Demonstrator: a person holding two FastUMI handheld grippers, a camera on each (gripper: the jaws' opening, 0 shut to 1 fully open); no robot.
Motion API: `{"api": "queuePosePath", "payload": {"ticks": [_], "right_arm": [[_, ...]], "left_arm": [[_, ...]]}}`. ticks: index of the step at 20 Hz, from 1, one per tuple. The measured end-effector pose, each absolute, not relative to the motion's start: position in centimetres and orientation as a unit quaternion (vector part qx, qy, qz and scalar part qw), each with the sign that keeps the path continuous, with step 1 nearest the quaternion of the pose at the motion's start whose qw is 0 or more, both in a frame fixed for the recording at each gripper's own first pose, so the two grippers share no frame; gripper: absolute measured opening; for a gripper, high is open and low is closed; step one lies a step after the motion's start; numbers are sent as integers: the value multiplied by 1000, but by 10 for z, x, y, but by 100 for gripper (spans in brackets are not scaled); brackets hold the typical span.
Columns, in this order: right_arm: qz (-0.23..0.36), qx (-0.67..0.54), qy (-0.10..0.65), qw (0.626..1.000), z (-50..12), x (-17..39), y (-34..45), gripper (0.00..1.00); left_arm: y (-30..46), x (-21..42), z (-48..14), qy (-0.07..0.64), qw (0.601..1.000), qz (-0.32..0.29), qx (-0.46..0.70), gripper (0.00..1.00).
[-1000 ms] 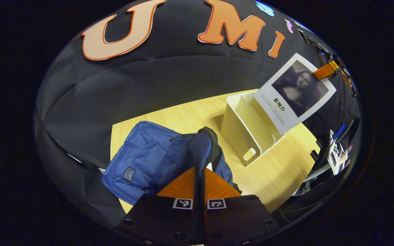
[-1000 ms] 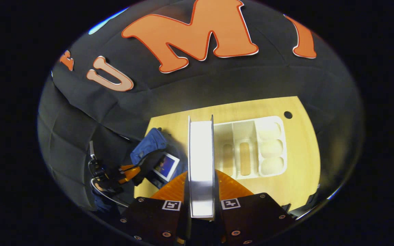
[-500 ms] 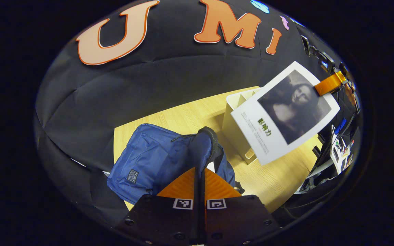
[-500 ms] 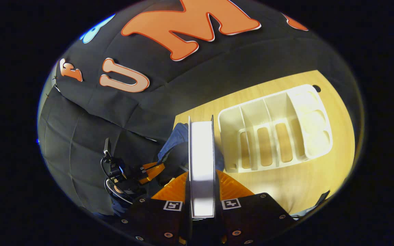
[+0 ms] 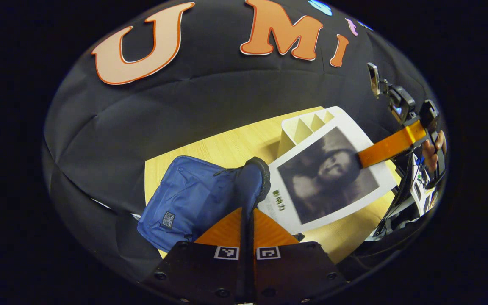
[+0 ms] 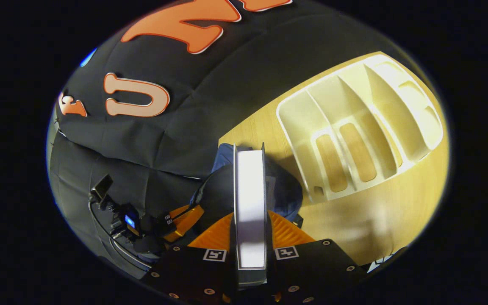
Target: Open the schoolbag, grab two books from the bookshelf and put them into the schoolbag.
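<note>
Left gripper (image 5: 247,220) pinches the blue schoolbag's (image 5: 193,199) flap up so the right gripper's (image 6: 250,237) clamped book (image 5: 328,178) can enter.

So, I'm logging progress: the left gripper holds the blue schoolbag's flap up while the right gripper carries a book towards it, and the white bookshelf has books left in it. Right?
Not quite. The right gripper view shows the bookshelf with bare slots, no books left. The rest stands: the left gripper pinches the schoolbag flap, and the right gripper grips the book.
</note>
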State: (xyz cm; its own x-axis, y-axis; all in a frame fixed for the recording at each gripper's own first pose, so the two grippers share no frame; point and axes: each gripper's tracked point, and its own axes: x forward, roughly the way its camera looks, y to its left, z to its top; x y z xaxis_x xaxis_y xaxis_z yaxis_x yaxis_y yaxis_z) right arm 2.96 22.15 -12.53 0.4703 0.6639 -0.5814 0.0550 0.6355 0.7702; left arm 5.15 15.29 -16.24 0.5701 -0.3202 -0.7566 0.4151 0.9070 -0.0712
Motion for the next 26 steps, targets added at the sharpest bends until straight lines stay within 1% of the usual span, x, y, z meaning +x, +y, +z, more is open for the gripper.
{"api": "queuePosePath", "payload": {"ticks": [6, 11, 13, 20, 23, 25, 26], "right_arm": [[188, 374, 468, 778, -167, 40, 285, 27], [193, 436, 458, 750, -185, 44, 326, 27], [185, 452, 443, 752, -191, 49, 337, 27], [185, 458, 432, 754, -217, 69, 380, 28], [182, 459, 430, 756, -228, 81, 391, 29], [167, 440, 451, 759, -239, 83, 396, 42], [155, 419, 460, 767, -245, 84, 393, 39]], "left_arm": [[152, 51, -160, 413, 883, -214, 67, 1], [147, 50, -155, 409, 880, -230, 76, 1], [141, 50, -153, 407, 878, -239, 83, 1], [124, 49, -153, 410, 868, -265, 91, 1], [123, 47, -154, 414, 866, -267, 86, 1], [130, 50, -158, 419, 867, -255, 85, 1], [134, 51, -161, 421, 867, -252, 84, 1]]}}
